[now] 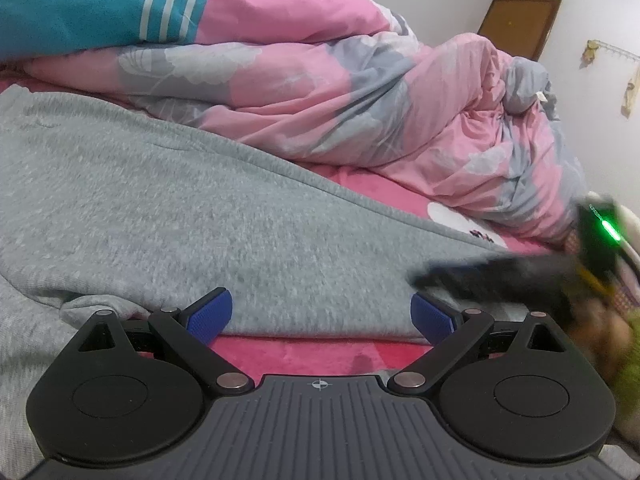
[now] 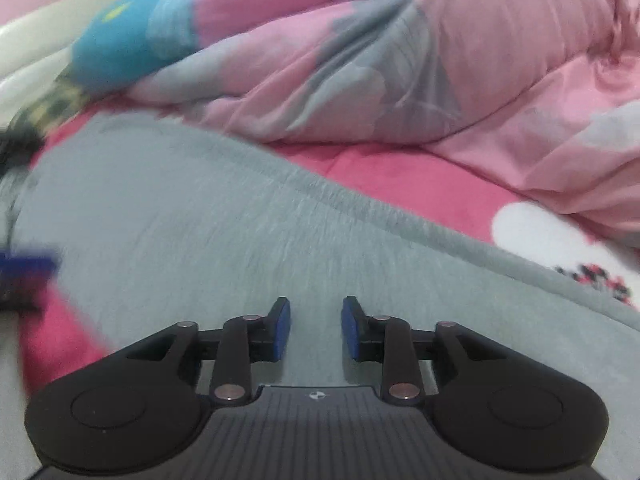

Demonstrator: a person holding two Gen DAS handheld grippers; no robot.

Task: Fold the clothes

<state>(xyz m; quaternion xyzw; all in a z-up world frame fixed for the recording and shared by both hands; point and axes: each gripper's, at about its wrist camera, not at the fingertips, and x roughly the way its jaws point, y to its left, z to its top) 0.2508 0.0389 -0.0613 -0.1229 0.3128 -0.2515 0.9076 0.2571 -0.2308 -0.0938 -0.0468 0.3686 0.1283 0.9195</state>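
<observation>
The grey fleece garment point(image 1: 168, 200) lies spread across the pink bed sheet point(image 1: 372, 188), its long seamed edge running diagonally toward the far right and its near edge ending just ahead of your left hand-held gripper point(image 1: 322, 314), with a rumpled bunch at the near left; which garment part this is cannot be told. Your left hand-held gripper stands with its blue pads spread wide, holding nothing, level with that near edge. Your right hand-held gripper point(image 2: 316, 328) hovers over the grey cloth with its pads parted by a narrower gap, also holding nothing; its view is smeared by motion, so the exact height above the cloth cannot be read. In the left view the right hand-held gripper appears as a dark blur with a green light at the garment's right end. Behind the garment a pink and grey quilt point(image 1: 360, 92) lies heaped, close to the seamed edge, with a teal striped cloth point(image 1: 100, 4) on top. From here the chief risks, as judgements: if you close on the near edge too low, you may pinch the bed sheet along with the fleece and drag both; a thick, slack fleece may slip from a shallow grip; the bunched left part may fold in a crease; and a fold carried far back may catch the quilt.
</observation>
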